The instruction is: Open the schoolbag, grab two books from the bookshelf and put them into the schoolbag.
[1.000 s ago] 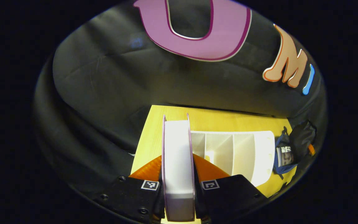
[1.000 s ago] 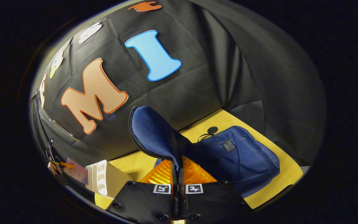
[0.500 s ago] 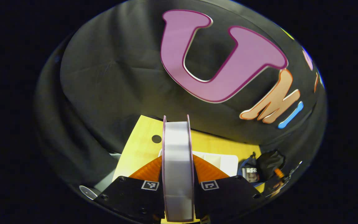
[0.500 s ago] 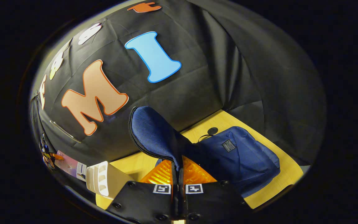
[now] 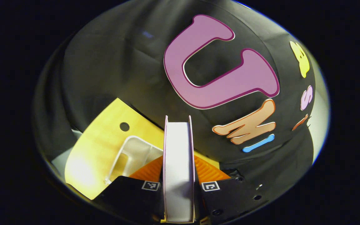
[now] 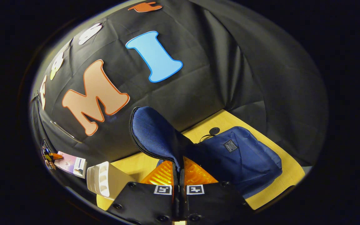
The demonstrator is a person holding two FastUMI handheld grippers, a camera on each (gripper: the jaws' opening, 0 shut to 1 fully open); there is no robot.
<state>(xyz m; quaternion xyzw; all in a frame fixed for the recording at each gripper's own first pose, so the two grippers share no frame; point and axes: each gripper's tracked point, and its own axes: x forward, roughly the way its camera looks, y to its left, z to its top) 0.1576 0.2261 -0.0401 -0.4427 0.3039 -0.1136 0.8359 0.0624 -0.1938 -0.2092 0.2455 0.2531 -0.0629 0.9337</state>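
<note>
1. Schoolbag [image 6: 242, 156] lies at the worktop's [image 6: 287, 175] right edge; my right tool [image 6: 179, 175] pinches its flap [image 6: 155, 134] up, keeping the mouth open
2. My left tool [image 5: 179, 175] clamps a book [image 5: 179, 162] above the bookshelf [image 5: 130, 153], ready for bagging

The small label [image 6: 230, 146] on the schoolbag [image 6: 245, 162] is too small to read; no other text is legible.

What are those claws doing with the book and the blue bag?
The left claw is squeezing a white book between its fingers, lifted clear of the white bookshelf. The right claw pinches the schoolbag flap and holds it up, so the blue schoolbag on the yellow table is open. The book isn't in yet.
</note>
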